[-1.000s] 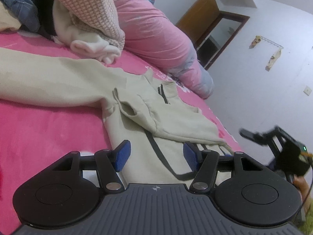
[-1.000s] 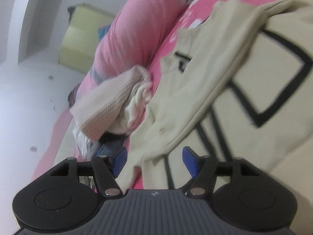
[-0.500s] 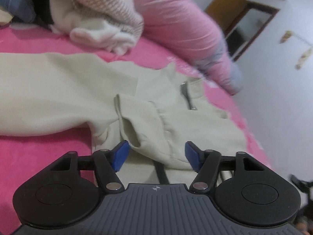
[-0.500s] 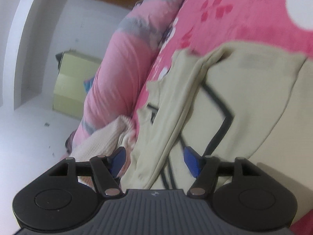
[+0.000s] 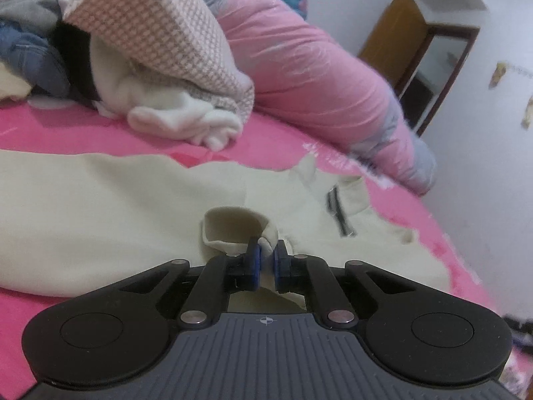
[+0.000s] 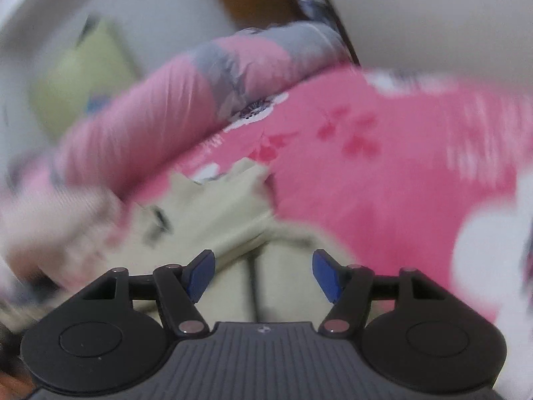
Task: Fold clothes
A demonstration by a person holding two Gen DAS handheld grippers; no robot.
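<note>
The cream top [image 5: 116,206] lies flat on the pink bed [image 5: 83,130]. It looks soft and light. The left gripper [image 5: 265,257] pinches its cuff [image 5: 233,223], a good hold; the right gripper [image 6: 263,275] stands open above it.

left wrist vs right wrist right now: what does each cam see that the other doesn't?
Left wrist only: the left gripper, jaws just closed on a cuff-like fold of the cream sweatshirt; the pile of clothes behind it; the wooden door frame.

Right wrist only, heavily blurred: the right gripper, jaws open with nothing between them, over the sweatshirt's edge; a yellow-green cabinet by the wall.

Both: the cream sweatshirt, the pink bed sheet and the rolled pink quilt.
</note>
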